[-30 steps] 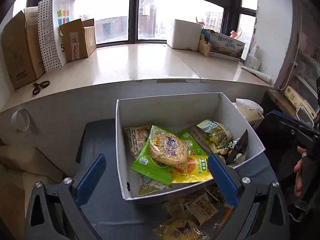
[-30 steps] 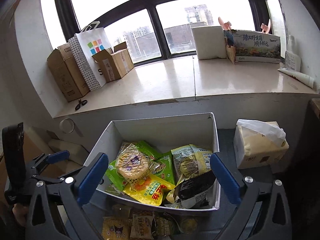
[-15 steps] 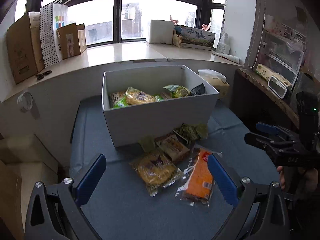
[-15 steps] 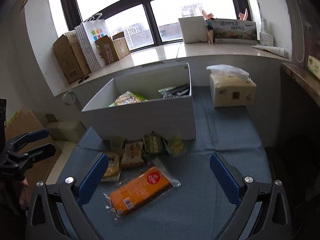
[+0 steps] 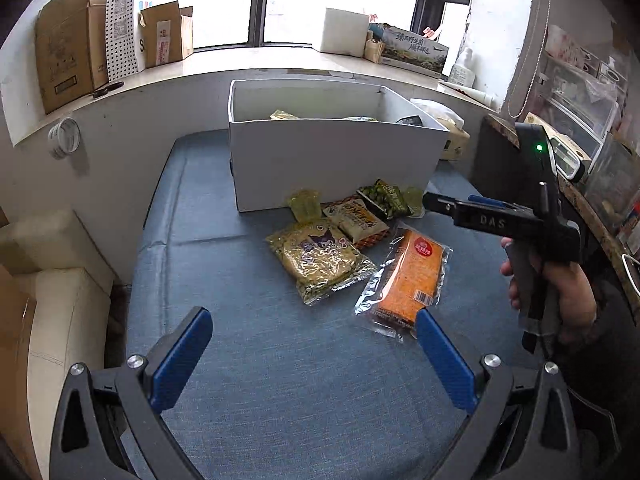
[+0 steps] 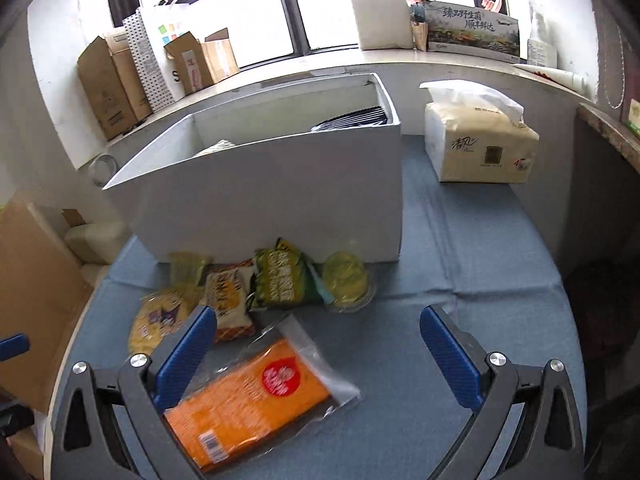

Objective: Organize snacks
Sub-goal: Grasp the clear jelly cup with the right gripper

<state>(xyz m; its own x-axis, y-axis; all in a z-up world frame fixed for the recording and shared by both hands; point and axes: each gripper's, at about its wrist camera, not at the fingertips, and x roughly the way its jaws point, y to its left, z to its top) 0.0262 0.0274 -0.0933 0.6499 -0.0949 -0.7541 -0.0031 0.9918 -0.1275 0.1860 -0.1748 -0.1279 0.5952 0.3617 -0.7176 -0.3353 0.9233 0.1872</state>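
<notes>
Several snacks lie loose on the blue surface (image 5: 248, 360) just in front of the white box (image 5: 332, 164), likely waiting to be moved in with the packets already showing above its rim. Nearest is the orange pack (image 6: 256, 396), flat in clear wrap, beside the yellow pack (image 5: 318, 258). The left tool (image 5: 312, 354) and right tool (image 6: 318, 354) both hover wide open, holding and touching nothing, the right one above the orange pack.
</notes>
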